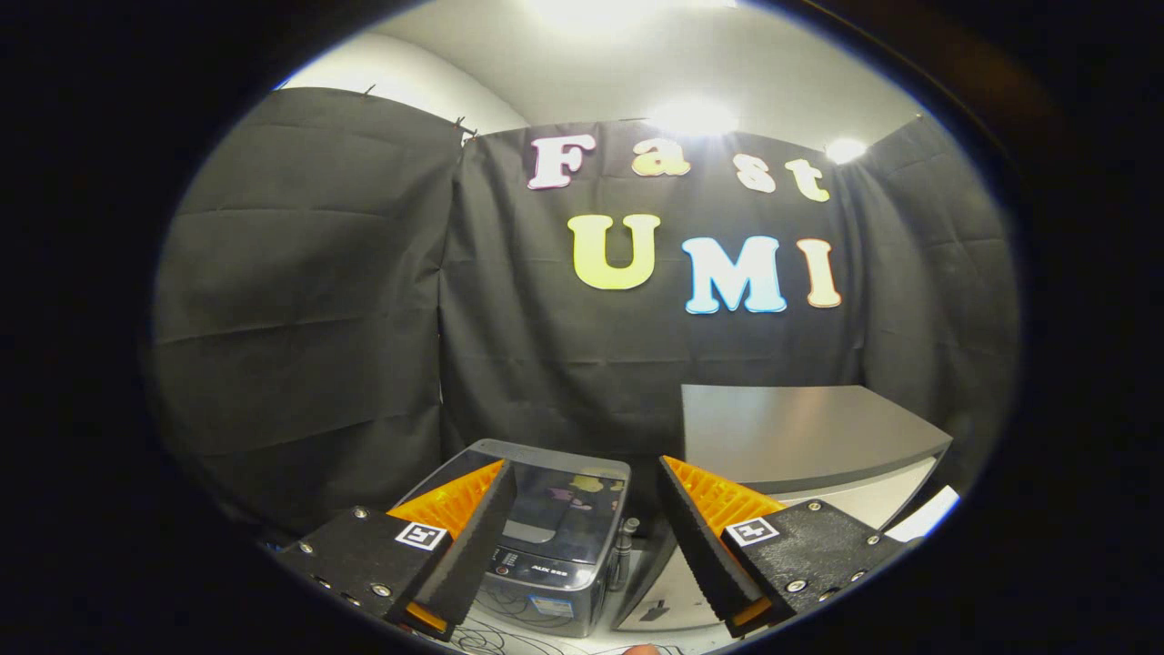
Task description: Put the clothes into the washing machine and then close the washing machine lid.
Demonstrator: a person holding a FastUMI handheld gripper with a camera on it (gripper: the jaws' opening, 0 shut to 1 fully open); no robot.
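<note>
A small grey washing machine [546,537] stands on the floor just beyond my fingers, partly behind the left one. Its dark see-through lid [564,496] lies flat and shut, mirroring the wall. My gripper [582,509] is held above and in front of the machine, open, with nothing between the fingers. I see no clothes from here.
A grey cabinet or table [800,437] with a pale front stands to the right of the machine, behind my right finger. Black cloth walls close in the booth at the back and both sides. A pale patterned floor [509,637] lies below the machine.
</note>
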